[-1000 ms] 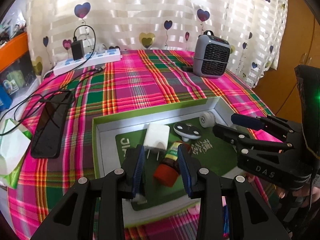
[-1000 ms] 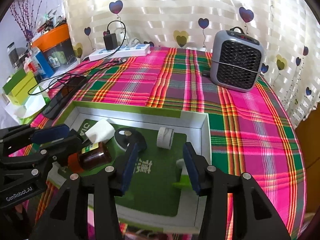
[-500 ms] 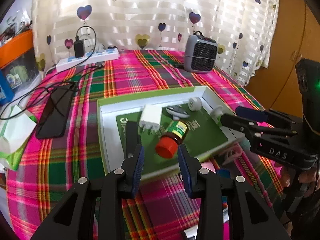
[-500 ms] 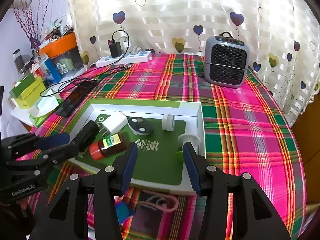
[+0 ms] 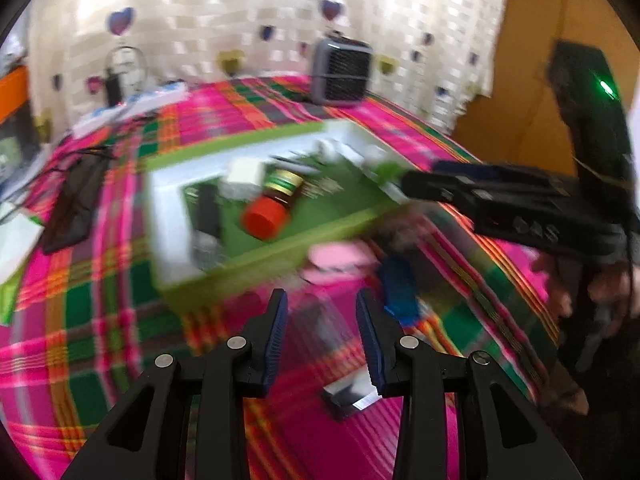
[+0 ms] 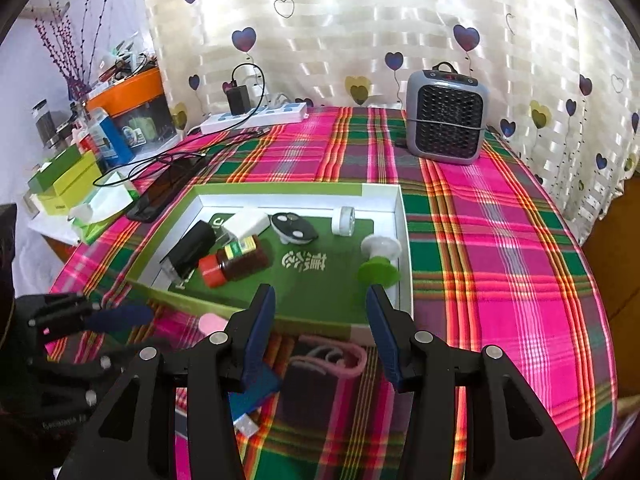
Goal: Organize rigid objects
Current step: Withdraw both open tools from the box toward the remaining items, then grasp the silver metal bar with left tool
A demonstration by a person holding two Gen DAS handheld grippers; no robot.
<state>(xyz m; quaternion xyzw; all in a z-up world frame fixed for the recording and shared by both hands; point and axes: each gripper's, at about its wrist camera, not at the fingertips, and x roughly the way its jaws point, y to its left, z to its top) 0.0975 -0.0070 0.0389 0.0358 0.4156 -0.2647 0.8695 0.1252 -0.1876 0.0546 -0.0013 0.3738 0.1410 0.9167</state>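
In tray (image 6: 402, 236): bottle (image 6: 234, 262), charger (image 6: 246, 222)
Near edge: blue item (image 6: 256, 394)
Left gripper (image 5: 322, 330): released, empty
Right gripper (image 6: 322, 330): released, empty

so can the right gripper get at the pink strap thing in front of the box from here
Probably yes: the right gripper is open and empty, and the pink strap lies uncovered on the tablecloth just below its fingertips.

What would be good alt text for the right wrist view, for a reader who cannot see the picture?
An open, empty right gripper hovers over the near edge of a green-lined tray on a plaid tablecloth. The tray holds a red-capped bottle, a white charger, a black box and small reels. A grey heater stands behind.
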